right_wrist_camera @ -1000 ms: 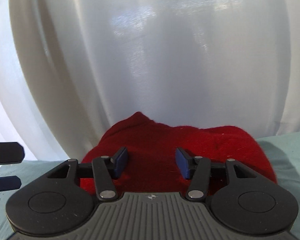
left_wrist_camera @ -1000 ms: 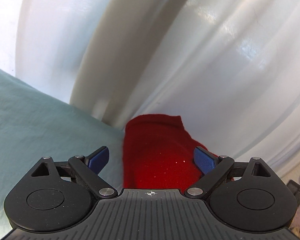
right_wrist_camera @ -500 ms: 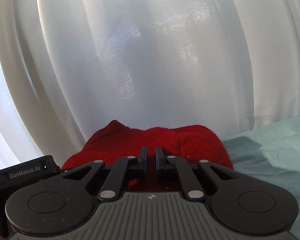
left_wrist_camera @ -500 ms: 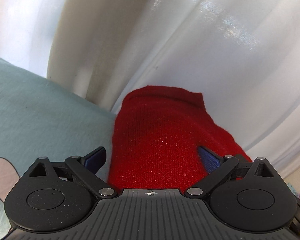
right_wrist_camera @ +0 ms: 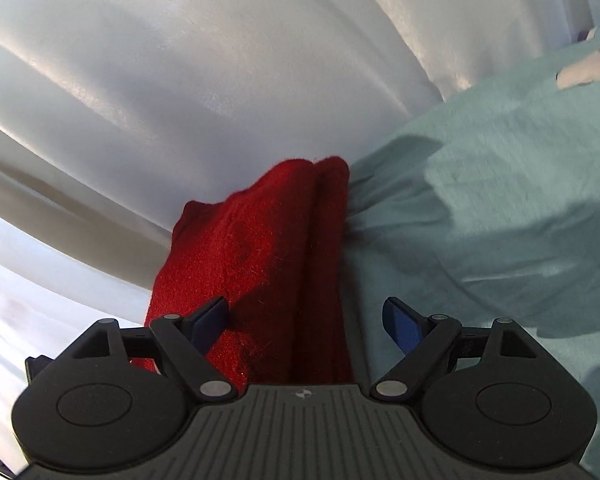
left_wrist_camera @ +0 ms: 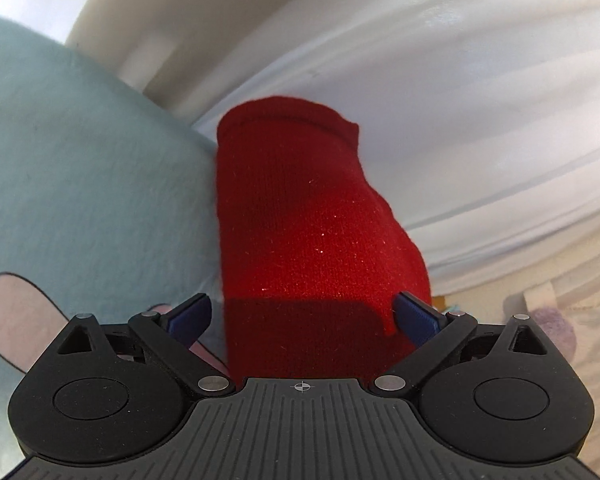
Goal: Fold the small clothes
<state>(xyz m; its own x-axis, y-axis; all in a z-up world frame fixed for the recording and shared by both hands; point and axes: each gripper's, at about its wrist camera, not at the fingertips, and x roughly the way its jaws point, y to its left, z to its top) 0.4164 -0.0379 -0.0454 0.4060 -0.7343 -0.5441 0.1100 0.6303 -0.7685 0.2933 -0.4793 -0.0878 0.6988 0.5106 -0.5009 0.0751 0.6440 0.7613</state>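
A small red knit garment [left_wrist_camera: 308,232] lies folded at the edge of a pale teal cloth surface [left_wrist_camera: 92,184], against white curtains. In the left wrist view my left gripper [left_wrist_camera: 304,316] is open, its blue pads on either side of the garment's near end. In the right wrist view the same red garment [right_wrist_camera: 268,248] shows as a narrow folded bundle. My right gripper [right_wrist_camera: 306,320] is open, its left pad [right_wrist_camera: 212,316] beside the garment and its right pad over the teal cloth [right_wrist_camera: 500,200].
White curtains [right_wrist_camera: 220,60] hang close behind the garment. A pink printed shape [left_wrist_camera: 16,320] marks the teal cloth at lower left. A light floor and a purple object [left_wrist_camera: 556,332] show at lower right of the left wrist view.
My right gripper shut on the red garment half a second ago and has now opened. The garment now lies as a narrower bundle. The left gripper stayed open and drew back a little.
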